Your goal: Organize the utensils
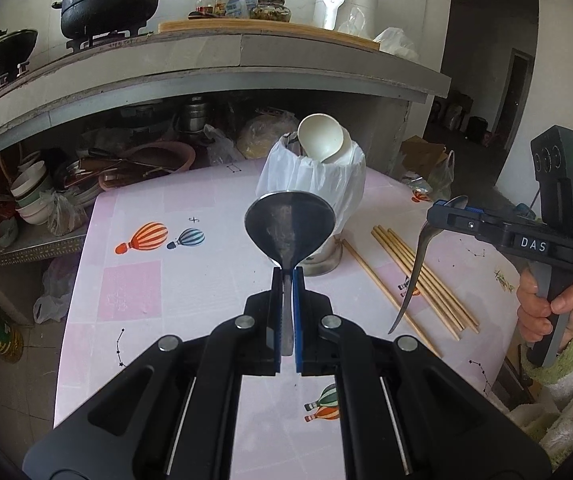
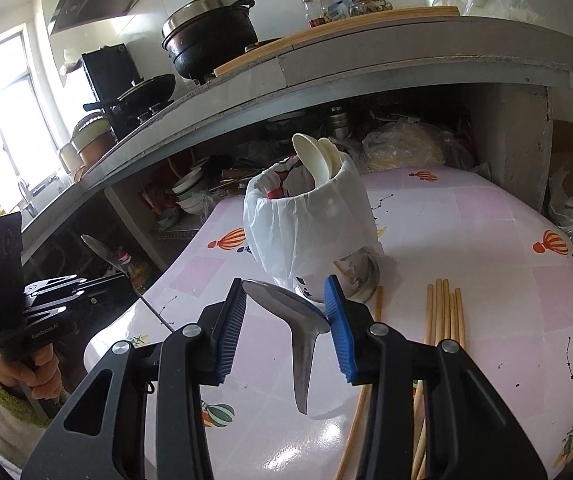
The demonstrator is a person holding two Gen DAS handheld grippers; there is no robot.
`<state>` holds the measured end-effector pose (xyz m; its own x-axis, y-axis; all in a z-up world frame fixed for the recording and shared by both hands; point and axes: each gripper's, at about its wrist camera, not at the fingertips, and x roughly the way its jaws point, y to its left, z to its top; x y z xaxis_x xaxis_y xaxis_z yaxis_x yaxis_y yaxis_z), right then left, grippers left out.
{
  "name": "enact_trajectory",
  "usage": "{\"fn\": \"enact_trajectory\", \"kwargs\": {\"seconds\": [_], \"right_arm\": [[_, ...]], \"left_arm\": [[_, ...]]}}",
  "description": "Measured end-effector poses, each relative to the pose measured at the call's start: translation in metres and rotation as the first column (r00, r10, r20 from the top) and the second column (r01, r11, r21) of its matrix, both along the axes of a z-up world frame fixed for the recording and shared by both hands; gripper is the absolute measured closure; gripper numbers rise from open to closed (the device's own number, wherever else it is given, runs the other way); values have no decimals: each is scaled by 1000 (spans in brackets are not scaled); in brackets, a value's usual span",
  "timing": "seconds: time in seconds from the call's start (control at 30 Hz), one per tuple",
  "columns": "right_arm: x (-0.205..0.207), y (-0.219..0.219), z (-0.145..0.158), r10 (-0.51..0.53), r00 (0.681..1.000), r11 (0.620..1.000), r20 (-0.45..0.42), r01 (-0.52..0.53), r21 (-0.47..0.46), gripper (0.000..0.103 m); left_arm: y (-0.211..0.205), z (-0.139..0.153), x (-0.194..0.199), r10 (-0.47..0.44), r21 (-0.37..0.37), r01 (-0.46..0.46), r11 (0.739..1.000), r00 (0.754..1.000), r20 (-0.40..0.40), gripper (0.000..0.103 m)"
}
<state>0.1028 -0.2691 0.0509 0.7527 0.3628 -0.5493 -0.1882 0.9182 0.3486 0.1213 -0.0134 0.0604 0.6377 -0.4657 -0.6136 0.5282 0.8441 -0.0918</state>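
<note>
1. Left tool [image 1: 286, 276]: clamped tight on the handle of a metal spoon [image 1: 289, 224], bowl pointing forward and raised above the table [image 1: 134, 288].
2. Same left tool in the right wrist view [image 2: 86, 284]: at the far left edge, spoon [image 2: 100, 250] sticking up and away, a hand [image 2: 32, 376] in a fuzzy sleeve gripping the handle.
3. Pink tablecloth with balloon prints covering the table [image 2: 486, 240].
4. Holder [image 1: 318, 184] wrapped in a white plastic bag, standing upright at the middle of the table, a white ladle [image 1: 320, 136] leaning out of its top.
5. Same holder in the right wrist view [image 2: 310, 216], just beyond the right tool, metal base showing under the bag.
6. Chopsticks [image 1: 422, 276] lying flat on the table, just right of the holder; seen also in the right wrist view [image 2: 444, 312].
7. Right tool [image 2: 286, 320]: partly open, blue pads pressing the bowl of a second metal spoon [image 2: 286, 304] from both sides, handle hanging down over the table.
8. Same right tool in the left wrist view [image 1: 452, 210]: at the right, above the chopsticks, spoon [image 1: 418, 264] dangling, a hand [image 1: 546, 312] around the grip.
</note>
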Motion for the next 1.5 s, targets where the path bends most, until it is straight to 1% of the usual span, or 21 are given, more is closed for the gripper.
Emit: {"fn": "enact_trajectory", "kwargs": {"seconds": [0.07,0.13,0.17,0.3,0.4,0.47,0.63,0.73,0.8,0.83,0.9,0.93,1.0,1.03,1.07,1.2,1.3,1.5], "right_arm": [[-2,-2,5,-2,1000,1000,11,2,2,65],[-4,-5,11,-6,1000,1000,20,6,4,75],[-3,-6,12,-4,1000,1000,17,4,7,92],[1,-14,9,-22,1000,1000,0,22,16,97],[4,-18,0,-25,999,999,-25,26,28,98],[4,-21,-3,-30,999,999,-26,30,26,99],[1,-34,-5,-46,998,998,-37,48,31,99],[-2,-38,-10,-25,997,999,-68,28,35,99],[-6,-36,-19,19,994,999,-112,-14,49,97],[-9,-35,-27,31,989,998,-141,-23,58,95],[-15,-30,-45,62,978,995,-201,-46,85,83],[-17,-28,-56,69,969,993,-235,-45,104,79],[-20,-23,-77,86,952,989,-294,-46,142,77],[-20,-21,-85,87,944,987,-317,-39,154,76],[-19,-18,-96,83,932,985,-352,-24,170,73],[-10,-15,-121,69,907,978,-416,22,209,70],[1,-13,-129,55,895,973,-443,51,225,70],[19,-10,-141,8,876,972,-483,106,210,70]], "left_arm": [[-4,8,3,-10,-2,10,1000,1000,17,99],[-9,16,6,-23,-2,23,1000,999,36,99],[-12,19,8,-30,-2,30,1000,999,43,99],[-25,33,18,-56,0,56,998,996,74,99],[-31,39,25,-62,-4,63,998,995,80,99],[-33,40,27,-64,-5,65,998,994,85,99],[-33,39,29,-51,-11,52,999,996,74,99],[-30,36,30,-42,-11,43,999,997,64,99],[-28,33,29,-35,-10,35,999,998,58,99],[-26,32,28,-30,-12,31,999,998,56,99],[-22,30,27,-20,-17,21,1000,998,52,99],[-21,29,26,-16,-18,17,1000,999,49,99],[-17,25,25,-6,-21,7,1000,999,43,99],[-16,23,24,-2,-21,3,1000,999,39,99],[-15,23,24,1,-20,-1,1000,999,37,99],[-9,21,23,9,-19,-8,1000,999,35,99],[-5,22,23,15,-23,-15,1000,999,39,99],[-1,22,23,19,-31,-18,999,999,41,99]]}}
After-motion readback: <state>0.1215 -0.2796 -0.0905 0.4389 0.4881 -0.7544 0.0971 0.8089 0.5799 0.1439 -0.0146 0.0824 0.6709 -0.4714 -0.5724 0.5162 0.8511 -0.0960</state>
